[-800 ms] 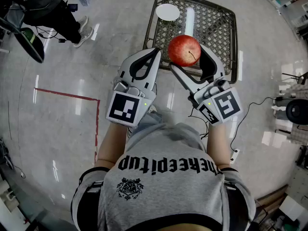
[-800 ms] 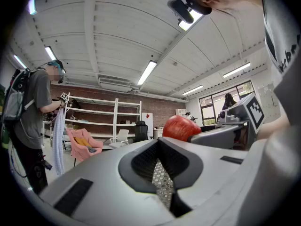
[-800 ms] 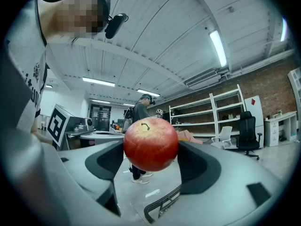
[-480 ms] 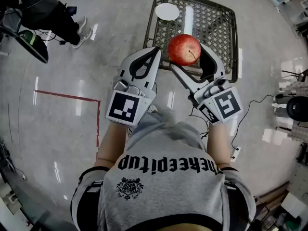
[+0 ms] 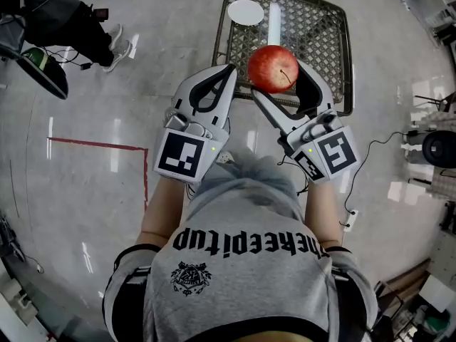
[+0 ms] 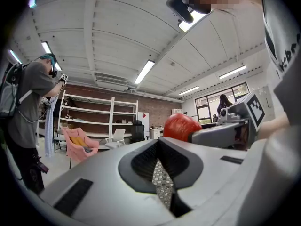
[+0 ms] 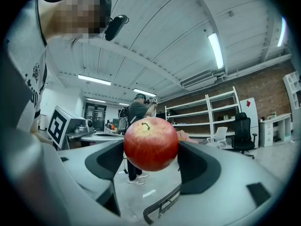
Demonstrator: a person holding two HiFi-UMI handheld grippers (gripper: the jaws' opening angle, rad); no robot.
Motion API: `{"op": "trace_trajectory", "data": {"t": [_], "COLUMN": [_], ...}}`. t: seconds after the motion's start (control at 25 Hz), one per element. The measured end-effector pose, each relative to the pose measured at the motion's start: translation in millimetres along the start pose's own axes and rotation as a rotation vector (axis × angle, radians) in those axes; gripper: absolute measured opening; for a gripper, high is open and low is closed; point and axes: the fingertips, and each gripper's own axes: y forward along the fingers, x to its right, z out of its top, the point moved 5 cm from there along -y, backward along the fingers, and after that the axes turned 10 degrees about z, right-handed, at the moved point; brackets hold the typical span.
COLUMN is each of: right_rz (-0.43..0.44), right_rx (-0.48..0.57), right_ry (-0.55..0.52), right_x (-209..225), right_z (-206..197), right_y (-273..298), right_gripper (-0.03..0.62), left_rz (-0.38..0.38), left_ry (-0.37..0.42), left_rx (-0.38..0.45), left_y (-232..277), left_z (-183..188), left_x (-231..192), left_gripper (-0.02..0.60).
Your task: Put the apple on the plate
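R gripper (image 5: pixel 276 78) is clamped on apple (image 5: pixel 273 68). Pads press it from both sides, jaws wide, apple fills the gap. R gripper view agrees: apple sits between the fingers, stem end toward cam, w/ only floor and a bit of metal rim below it. So apple's in the air, not on plate.

From head cam, apple overlaps the near edge of mesh table (image 5: pixel 324 41), left of centre. Plate (image 5: pixel 246 11) is white, at the table's far-left corner, well apart from apple. White tube (image 5: pixel 273 23) lies just beside plate on its right, running far-to-near toward apple.

L gripper (image 5: pixel 230 70) has fingers together, tips touching, closed on nothing. In L gripper view the closed jaws leave a small loop w/ mesh visible through it, and apple shows past the tip on the right. L gripper is at the table's near-left corner, just beside R gripper, both held level.

Bkgd: 2nd person (image 5: pixel 68 13) standing off the table's left side. Red tape line (image 5: pixel 100 144) on floor, left of L gripper.
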Motion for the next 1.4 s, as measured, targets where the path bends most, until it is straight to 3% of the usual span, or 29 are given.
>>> {"op": "trace_trajectory", "data": {"t": [0.24, 0.56, 0.92, 1.4], "right_rz": [-0.021, 0.022, 0.128, 0.199], "right_rx": [-0.014, -0.073, -0.113, -0.097], "right_ry": [0.026, -0.032, -0.050, -0.037], "right_x": [5.6, 26.8, 76.8, 150.8], "right_z": [-9.3, -15.2, -18.9, -16.7], "right_y": [-6.3, -2.8, 18.9, 30.7], "right_gripper": [0.364, 0.362, 0.360, 0.360], "left_rz": [-0.008, 0.030, 0.083, 0.165], "left_ry": [-0.015, -0.010, 0.000, -0.012], "left_rx": [-0.005, -0.005, -0.013, -0.029], "left_y": [4.7, 23.8, 77.3, 140.4], "left_z": [-8.2, -9.9, -9.1, -6.4], "left_x": [3.3, 7.3, 5.3, 6.9], "left_gripper": [0.029, 0.029, 0.029, 0.029]}}
